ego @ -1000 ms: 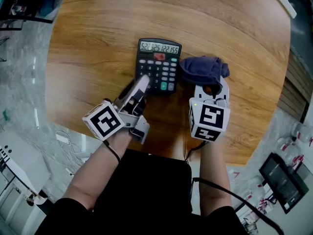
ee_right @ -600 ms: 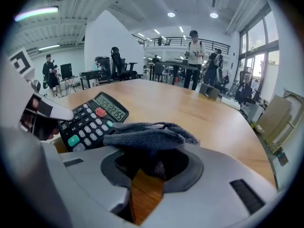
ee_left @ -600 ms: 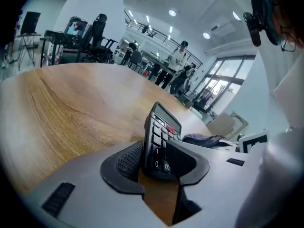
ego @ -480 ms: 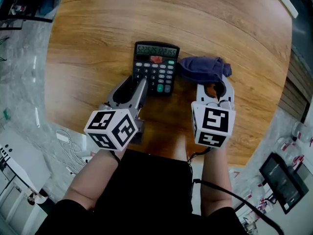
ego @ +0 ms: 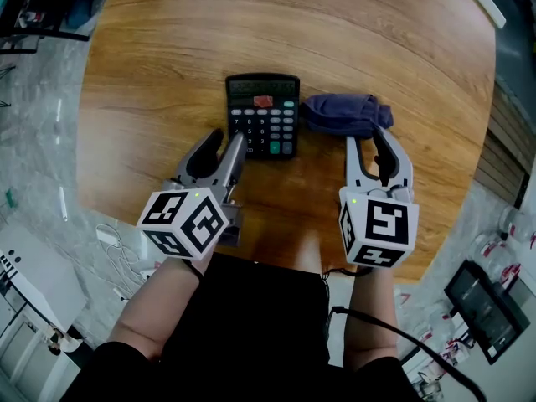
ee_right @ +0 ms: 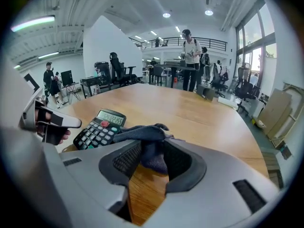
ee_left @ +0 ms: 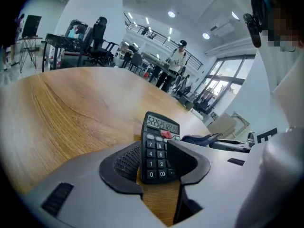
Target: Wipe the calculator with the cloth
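A black calculator (ego: 262,115) lies flat on the round wooden table (ego: 159,65), keys up. Right beside it on the right lies a crumpled dark blue cloth (ego: 345,114). My left gripper (ego: 224,144) sits at the calculator's near left corner. Its jaws are opening, and in the left gripper view the calculator (ee_left: 159,144) shows in the gap without the pads pressing it. My right gripper (ego: 367,143) stands open just short of the cloth. In the right gripper view the cloth (ee_right: 145,136) lies loose between its tips.
The table's near edge (ego: 276,262) runs just under both hands, close to the person's body. A white object (ego: 487,3) lies at the far right of the table. Office chairs and standing people (ee_right: 190,56) fill the room beyond.
The left gripper has rolled upright and spread its jaws at the calculator's corner. The right gripper has drawn back from the cloth with jaws wider, leaving the cloth on the table.
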A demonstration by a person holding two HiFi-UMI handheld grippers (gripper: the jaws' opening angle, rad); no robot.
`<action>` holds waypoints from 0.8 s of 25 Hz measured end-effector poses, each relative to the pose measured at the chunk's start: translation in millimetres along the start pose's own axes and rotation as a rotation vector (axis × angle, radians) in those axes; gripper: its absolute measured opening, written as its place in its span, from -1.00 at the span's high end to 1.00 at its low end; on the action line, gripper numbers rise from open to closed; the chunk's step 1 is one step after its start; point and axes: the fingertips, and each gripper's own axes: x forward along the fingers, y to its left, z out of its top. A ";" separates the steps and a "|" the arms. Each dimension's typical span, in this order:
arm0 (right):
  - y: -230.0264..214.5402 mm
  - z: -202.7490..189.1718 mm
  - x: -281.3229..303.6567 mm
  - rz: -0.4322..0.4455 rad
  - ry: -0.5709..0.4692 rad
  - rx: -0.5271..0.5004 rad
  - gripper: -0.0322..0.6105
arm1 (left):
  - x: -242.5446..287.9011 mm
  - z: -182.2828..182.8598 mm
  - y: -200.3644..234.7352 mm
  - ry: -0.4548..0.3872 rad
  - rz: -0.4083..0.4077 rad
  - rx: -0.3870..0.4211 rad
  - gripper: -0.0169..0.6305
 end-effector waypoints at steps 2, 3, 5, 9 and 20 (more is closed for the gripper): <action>-5.3 6.3 -15.2 -0.016 -0.026 0.009 0.58 | -7.2 7.8 -2.9 -0.022 -0.011 0.006 0.45; -7.0 10.9 -23.2 -0.022 -0.040 0.014 0.58 | -11.4 12.6 -5.2 -0.034 -0.019 0.007 0.45; -7.4 23.9 -39.7 -0.026 -0.075 0.020 0.58 | -21.0 24.3 -12.0 -0.064 -0.036 0.014 0.45; 0.8 60.1 -74.0 -0.025 -0.170 0.023 0.58 | -43.2 51.0 -35.0 -0.130 -0.078 0.055 0.45; 59.2 153.2 -149.1 0.011 -0.468 -0.021 0.81 | -114.7 114.9 -111.9 -0.314 -0.097 0.304 0.92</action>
